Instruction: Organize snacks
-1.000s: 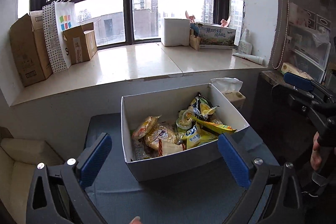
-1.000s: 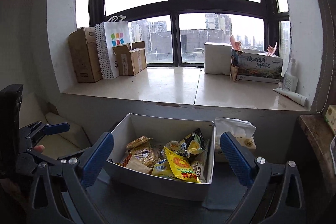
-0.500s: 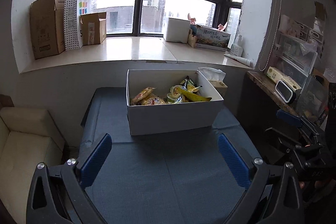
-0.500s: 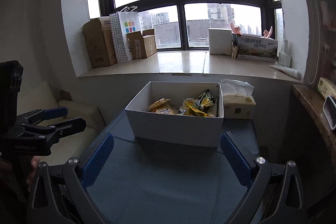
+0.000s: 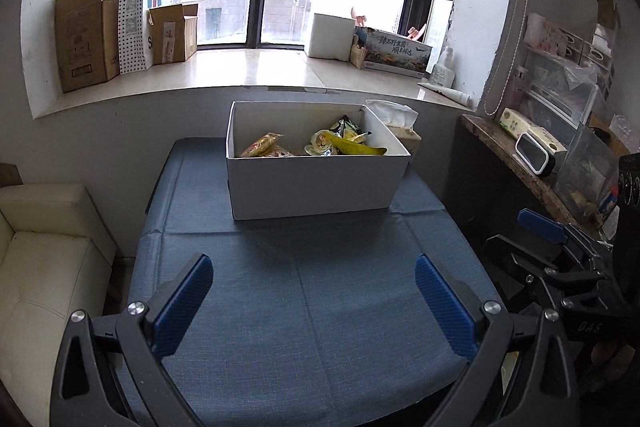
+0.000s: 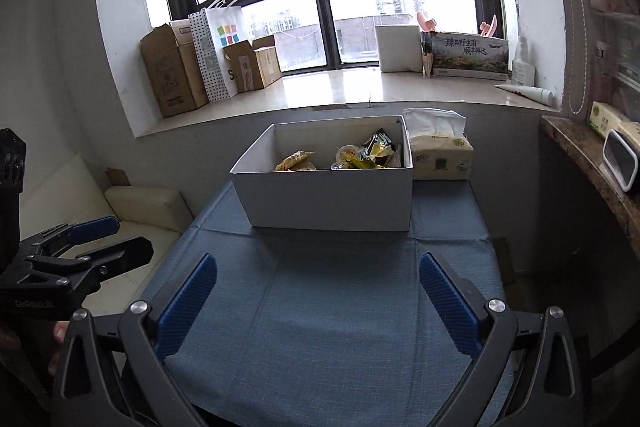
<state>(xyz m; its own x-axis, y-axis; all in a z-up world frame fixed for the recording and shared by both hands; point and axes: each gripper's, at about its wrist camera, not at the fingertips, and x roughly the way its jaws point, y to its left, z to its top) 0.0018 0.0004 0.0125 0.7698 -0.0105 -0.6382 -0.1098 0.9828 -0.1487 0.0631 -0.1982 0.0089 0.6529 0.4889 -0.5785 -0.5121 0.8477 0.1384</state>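
Sofa (image 5: pixel 44 259) is seen at left, then one white box (image 5: pixel 316 183) at the far end of the blue table (image 5: pixel 320 299), snack packets (image 5: pixel 344 143) piled inside, one tissue pack (image 6: pixel 440 157) touching its right wall. Left gripper (image 5: pixel 314 301) and right gripper (image 6: pixel 318 297): jaws apart, empty. Both were pulled back from over the box.

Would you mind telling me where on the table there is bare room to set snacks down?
The blue cloth is bare from the white box forward to both open grippers, and in a strip along the box's left side. It is crowded behind: the tissue pack sits against the box's right rear, and the box itself is full of snacks.
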